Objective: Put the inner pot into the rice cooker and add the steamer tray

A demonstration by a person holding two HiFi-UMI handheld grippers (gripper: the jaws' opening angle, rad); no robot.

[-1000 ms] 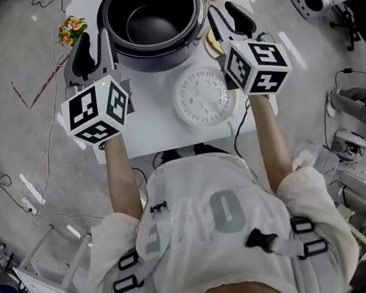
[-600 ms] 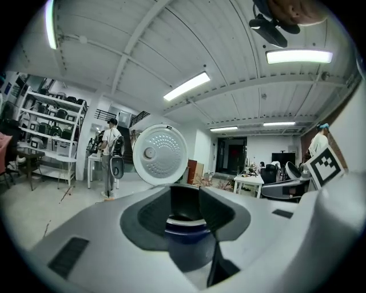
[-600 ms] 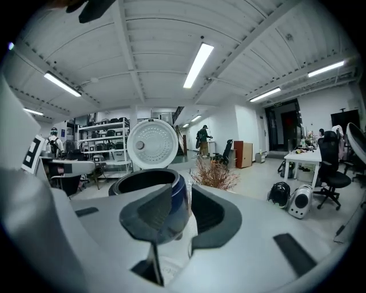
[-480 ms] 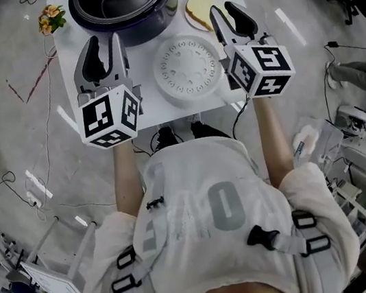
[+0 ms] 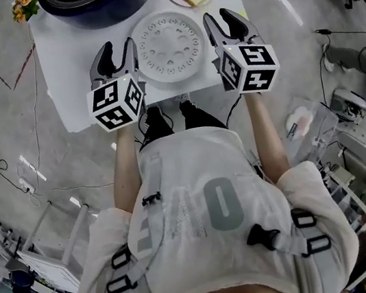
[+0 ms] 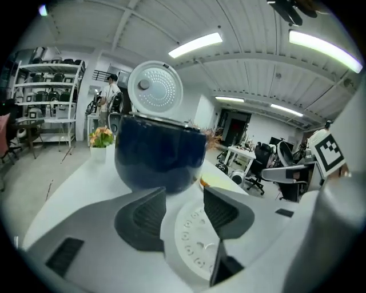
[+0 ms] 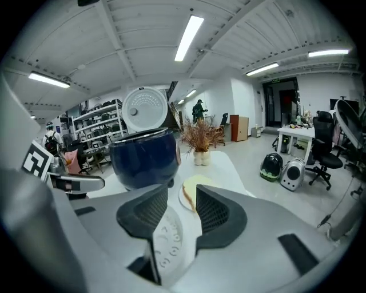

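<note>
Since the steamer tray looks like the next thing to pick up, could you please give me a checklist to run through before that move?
1. The steamer tray lies flat on the table, between the two grippers: ok.
2. The left gripper has its jaws apart; they have just been opening, nothing is gripped, and the tray's rim sits below the gap: ok.
3. The right gripper is the same, jaws just opened and empty: ok.
4. The lid of the rice cooker stands open: ok.
5. The inner pot is seated in the cooker: cannot tell, the inside is out of view.
</note>
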